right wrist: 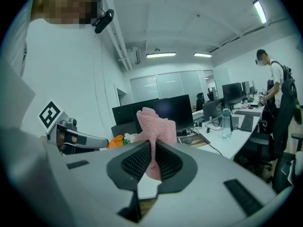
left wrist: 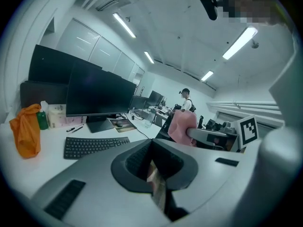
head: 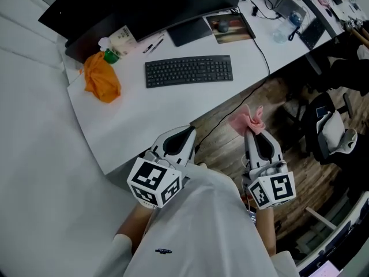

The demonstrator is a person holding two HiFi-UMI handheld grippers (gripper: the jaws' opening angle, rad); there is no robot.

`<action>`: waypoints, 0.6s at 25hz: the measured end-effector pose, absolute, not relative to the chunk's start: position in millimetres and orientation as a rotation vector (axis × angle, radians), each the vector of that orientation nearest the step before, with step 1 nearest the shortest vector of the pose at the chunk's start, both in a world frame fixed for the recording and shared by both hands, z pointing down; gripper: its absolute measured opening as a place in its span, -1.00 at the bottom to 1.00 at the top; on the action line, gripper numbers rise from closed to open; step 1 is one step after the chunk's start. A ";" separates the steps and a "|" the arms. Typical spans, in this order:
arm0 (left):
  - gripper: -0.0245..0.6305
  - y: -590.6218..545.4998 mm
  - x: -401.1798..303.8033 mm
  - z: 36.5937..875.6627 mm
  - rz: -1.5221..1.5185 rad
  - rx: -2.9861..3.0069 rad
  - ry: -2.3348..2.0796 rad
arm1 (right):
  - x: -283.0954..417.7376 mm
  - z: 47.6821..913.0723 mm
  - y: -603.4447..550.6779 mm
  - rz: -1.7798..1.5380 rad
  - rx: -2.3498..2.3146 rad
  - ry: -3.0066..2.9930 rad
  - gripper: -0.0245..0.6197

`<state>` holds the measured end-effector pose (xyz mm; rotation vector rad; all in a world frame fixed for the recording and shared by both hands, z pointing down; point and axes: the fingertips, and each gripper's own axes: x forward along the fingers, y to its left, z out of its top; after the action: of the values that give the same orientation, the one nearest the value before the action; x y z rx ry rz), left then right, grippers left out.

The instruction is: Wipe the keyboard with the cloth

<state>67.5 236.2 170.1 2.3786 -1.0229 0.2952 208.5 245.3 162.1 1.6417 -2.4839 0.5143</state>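
Observation:
The black keyboard [head: 188, 71] [left wrist: 94, 145] lies on the white desk [head: 132, 117], in front of the monitor. My right gripper [head: 252, 133] [right wrist: 152, 151] is held off the desk's front edge, over the wooden floor, shut on a pink cloth [head: 248, 119] [right wrist: 155, 125] [left wrist: 182, 126] that bunches up above the jaws. My left gripper [head: 185, 134] [left wrist: 152, 148] hovers at the desk's front edge, below the keyboard, jaws shut with nothing between them. Both grippers are well short of the keyboard.
An orange bag [head: 102, 77] and a green spray bottle [head: 108, 52] stand at the desk's left. Behind the keyboard are the monitor [head: 144, 4], two pens [head: 153, 45] and a cable [head: 262, 51]. An office chair [head: 331, 128] is at right. A person [right wrist: 277, 86] stands at far desks.

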 end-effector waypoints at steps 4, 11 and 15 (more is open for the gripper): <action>-0.87 187.4 60.5 166.9 0.304 2.393 -0.973 | 199.0 157.2 195.0 0.480 1.651 -2.468 -0.82; -0.87 119.4 36.9 184.2 0.295 2.367 -0.920 | 186.9 171.3 119.5 0.507 1.724 -2.377 -0.83; -0.87 93.2 24.9 200.3 0.319 2.366 -0.899 | 175.0 184.2 87.2 0.497 1.734 -2.342 -0.83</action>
<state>24.9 93.2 200.3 2.3656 -0.8995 0.3191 175.0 87.2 184.2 1.7342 -2.3423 0.4974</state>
